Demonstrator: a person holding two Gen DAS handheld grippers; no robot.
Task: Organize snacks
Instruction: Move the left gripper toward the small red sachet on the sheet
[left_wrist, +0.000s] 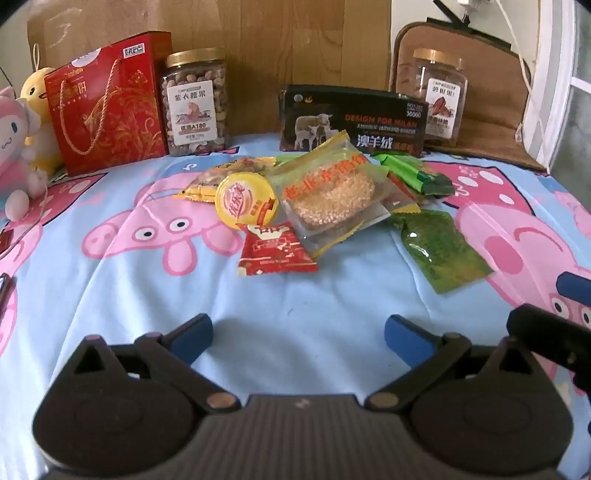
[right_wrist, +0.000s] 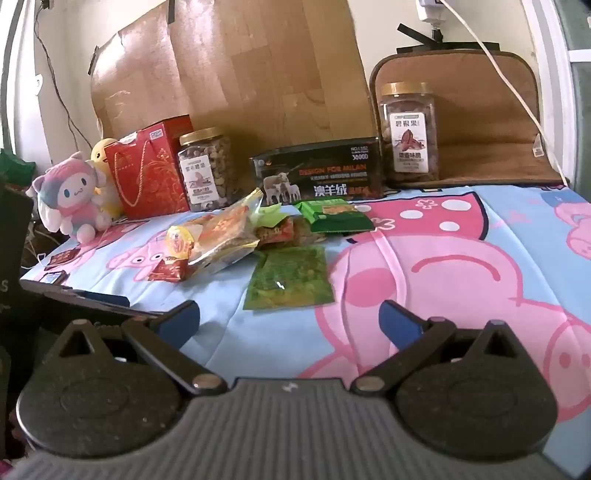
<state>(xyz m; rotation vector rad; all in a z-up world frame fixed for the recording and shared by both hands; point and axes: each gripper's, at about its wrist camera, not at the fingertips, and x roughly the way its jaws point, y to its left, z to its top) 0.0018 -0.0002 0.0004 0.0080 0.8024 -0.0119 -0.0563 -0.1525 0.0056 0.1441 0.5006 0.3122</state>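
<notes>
A pile of snacks lies mid-table on the cartoon-pig cloth (left_wrist: 110, 266): a clear bag with a round yellow cake (left_wrist: 332, 199), a yellow lidded cup (left_wrist: 246, 199), a red sachet (left_wrist: 275, 251), a green seaweed packet (left_wrist: 439, 247) and green bars (left_wrist: 410, 171). The pile also shows in the right wrist view: the cake bag (right_wrist: 221, 236), the seaweed packet (right_wrist: 290, 280). My left gripper (left_wrist: 297, 334) is open and empty, short of the red sachet. My right gripper (right_wrist: 290, 319) is open and empty, just before the seaweed packet.
At the back stand a red gift bag (left_wrist: 107, 103), a nut jar (left_wrist: 195, 103), a black box (left_wrist: 351, 122) and a second jar (left_wrist: 439, 92). Plush toys (right_wrist: 74, 195) sit at the left. Small packets (right_wrist: 61, 258) lie near the table's left edge.
</notes>
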